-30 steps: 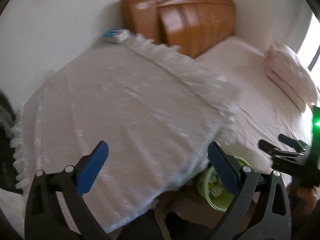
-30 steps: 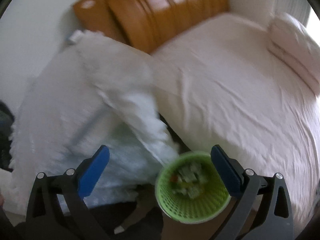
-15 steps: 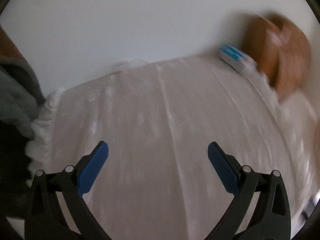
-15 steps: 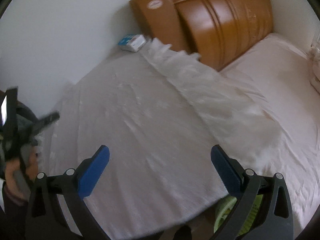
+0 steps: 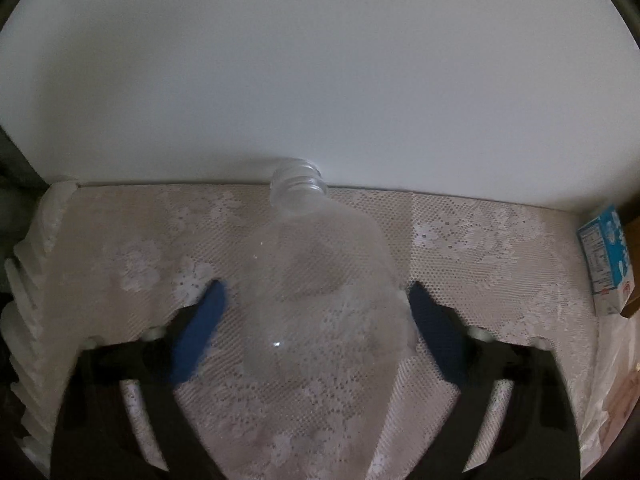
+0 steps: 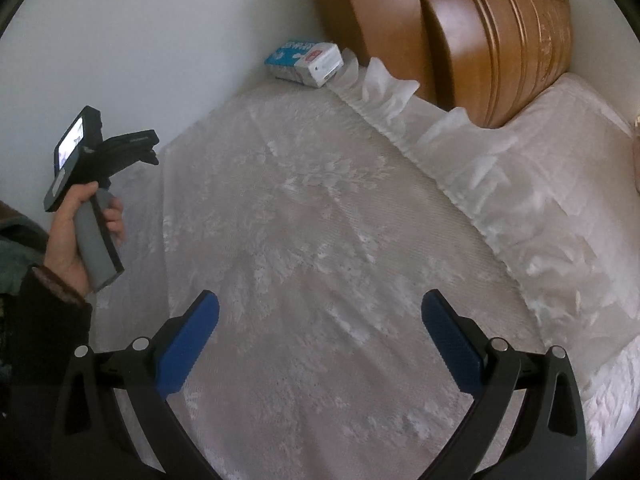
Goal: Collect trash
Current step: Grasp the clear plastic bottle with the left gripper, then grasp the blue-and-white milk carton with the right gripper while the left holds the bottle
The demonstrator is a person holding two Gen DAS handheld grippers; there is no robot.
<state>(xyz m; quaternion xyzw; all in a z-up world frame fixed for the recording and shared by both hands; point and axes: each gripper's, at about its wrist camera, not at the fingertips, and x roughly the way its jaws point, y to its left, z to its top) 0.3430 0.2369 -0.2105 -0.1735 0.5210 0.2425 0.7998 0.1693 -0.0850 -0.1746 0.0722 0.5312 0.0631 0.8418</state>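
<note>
A clear, capless plastic bottle (image 5: 320,280) lies on the lace-covered table (image 5: 120,240), neck toward the white wall. My left gripper (image 5: 316,300) is open, its blue pads on either side of the bottle, the right pad at its edge. A blue and white carton (image 5: 606,264) lies at the far right; it also shows in the right wrist view (image 6: 306,62) by the wall. My right gripper (image 6: 320,316) is open and empty above the tablecloth. The left gripper (image 6: 132,146) shows at the left in the right wrist view, held in a hand; the bottle is hidden there.
A wooden headboard (image 6: 492,40) and a brown board (image 6: 372,12) stand behind the table. A bed with a pale sheet (image 6: 592,128) lies to the right. The cloth's frilled edge (image 6: 440,128) runs along the table's right side.
My left gripper has swung left and dropped low to the table, bringing the clear bottle between its pads. My right gripper has turned from the green basket to the tabletop.
</note>
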